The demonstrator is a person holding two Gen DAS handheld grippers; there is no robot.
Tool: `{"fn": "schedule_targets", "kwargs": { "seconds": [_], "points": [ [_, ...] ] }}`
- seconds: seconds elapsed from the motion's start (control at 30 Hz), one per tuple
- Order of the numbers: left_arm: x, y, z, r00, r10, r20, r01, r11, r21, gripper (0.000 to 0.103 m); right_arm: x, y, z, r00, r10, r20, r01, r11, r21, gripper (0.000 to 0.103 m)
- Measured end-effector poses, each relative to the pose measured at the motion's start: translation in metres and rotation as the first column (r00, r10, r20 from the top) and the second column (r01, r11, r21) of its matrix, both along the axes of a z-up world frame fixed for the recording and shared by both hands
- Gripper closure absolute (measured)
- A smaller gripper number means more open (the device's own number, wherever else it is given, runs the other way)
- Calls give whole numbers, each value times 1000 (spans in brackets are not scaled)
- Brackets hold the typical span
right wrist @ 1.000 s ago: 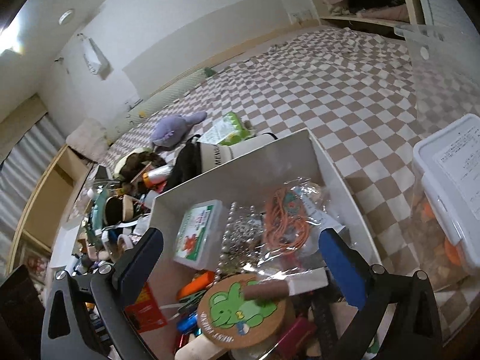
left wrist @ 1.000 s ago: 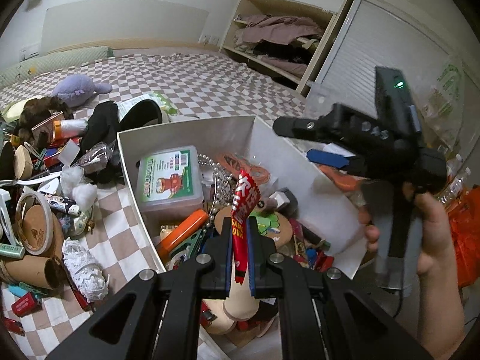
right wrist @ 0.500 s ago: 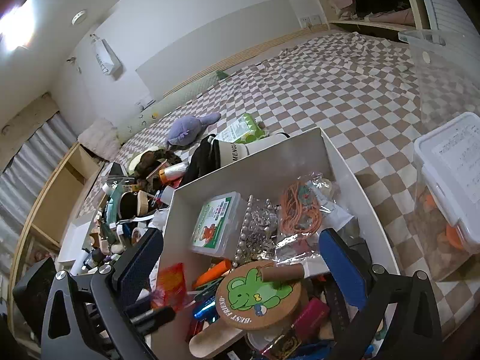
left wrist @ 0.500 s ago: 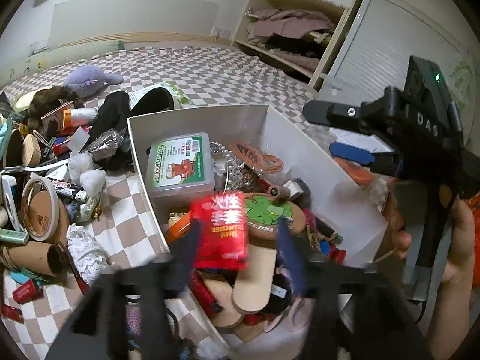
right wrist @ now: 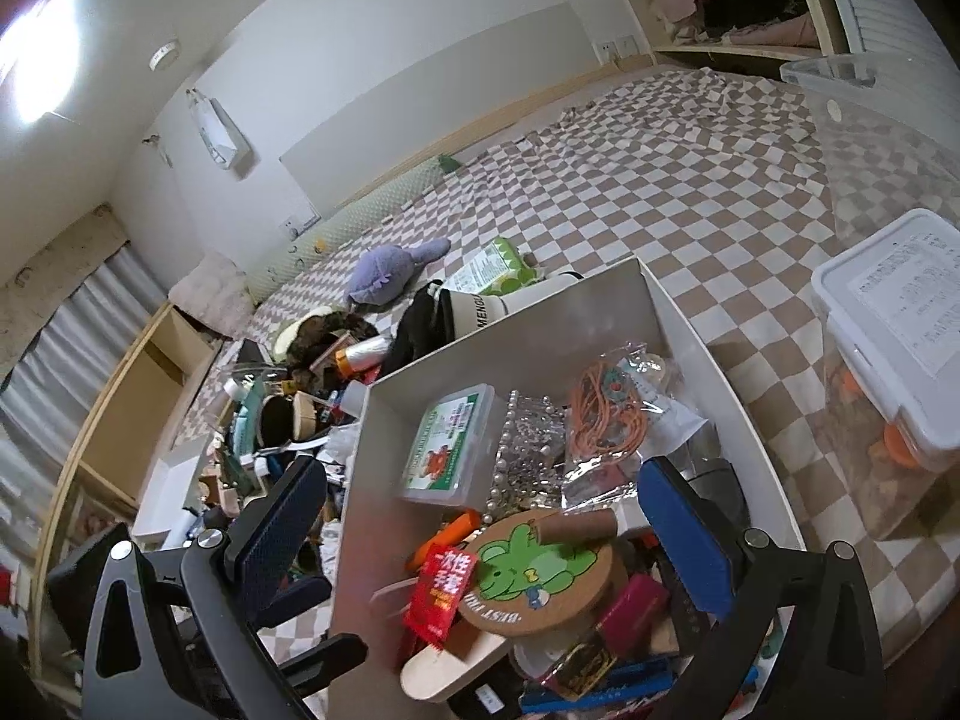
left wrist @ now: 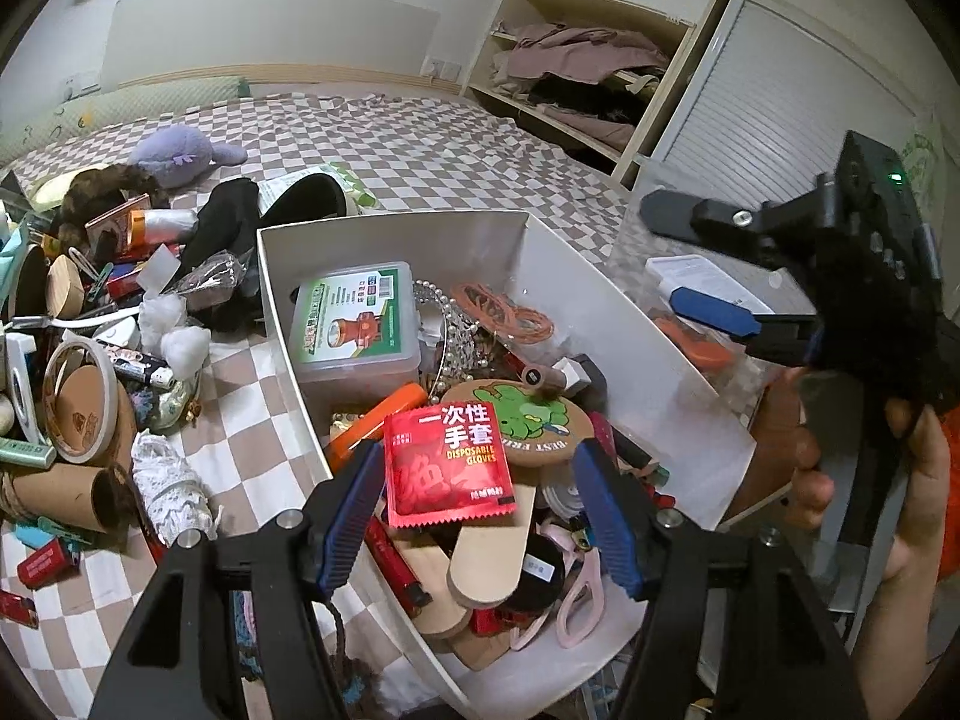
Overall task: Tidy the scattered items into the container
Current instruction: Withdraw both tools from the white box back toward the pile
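Tilting downward over the white box (left wrist: 540, 276), the left gripper (left wrist: 480, 516) fills the bottom of its own view with jaws spread apart and nothing pressed between the blue ribbed pads; they have just been opening, and the red packet of disposable gloves (left wrist: 447, 462) lies loose between them, resting on a pale wooden paddle (left wrist: 492, 546) at the near end of the heap inside the box. At the right edge of that view a person's hand (left wrist: 864, 480) grips the handle of the right gripper (right wrist: 480, 534), held up beside the box's right wall (its blue pad juts out toward the centre). From the right wrist view its jaws stand wide and empty over the same box, angled down, with the glove packet at lower centre, closer to the left finger. The packet is glossy foil, flat and square, with serrated edges. Beside it sit a round cork coaster with a green cartoon figure (left wrist: 528, 420), a clear hard plastic case with a green label (left wrist: 354, 324), strung pearl beads (right wrist: 528, 456) and a coil of orange cord (left wrist: 510, 315). Clutter is strewn on the checked bedcover (left wrist: 420, 150) at the left, including a purple plush toy (left wrist: 180, 147).
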State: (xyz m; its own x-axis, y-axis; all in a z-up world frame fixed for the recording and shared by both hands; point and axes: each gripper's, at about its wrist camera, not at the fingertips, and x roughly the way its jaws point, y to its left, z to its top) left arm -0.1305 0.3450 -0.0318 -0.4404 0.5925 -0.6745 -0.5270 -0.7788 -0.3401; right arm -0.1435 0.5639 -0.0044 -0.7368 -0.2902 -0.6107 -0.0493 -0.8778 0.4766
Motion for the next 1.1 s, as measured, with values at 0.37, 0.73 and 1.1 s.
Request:
{"fn": "schedule_targets", "kwargs": {
  "seconds": [0.37, 0.73, 1.1],
  "points": [
    [15, -21, 14, 999, 35, -22, -34, 999, 31, 14, 33, -17, 26, 999, -37, -38, 38, 999, 32, 0],
    [33, -59, 34, 990, 106, -92, -104, 994, 23, 2, 50, -55, 33, 998, 18, -62, -13, 996, 83, 0],
    [40, -117, 43, 964, 227, -137, -227, 974, 20, 2, 58, -101, 48, 987, 84, -136, -68, 990, 123, 0]
  ]
}}
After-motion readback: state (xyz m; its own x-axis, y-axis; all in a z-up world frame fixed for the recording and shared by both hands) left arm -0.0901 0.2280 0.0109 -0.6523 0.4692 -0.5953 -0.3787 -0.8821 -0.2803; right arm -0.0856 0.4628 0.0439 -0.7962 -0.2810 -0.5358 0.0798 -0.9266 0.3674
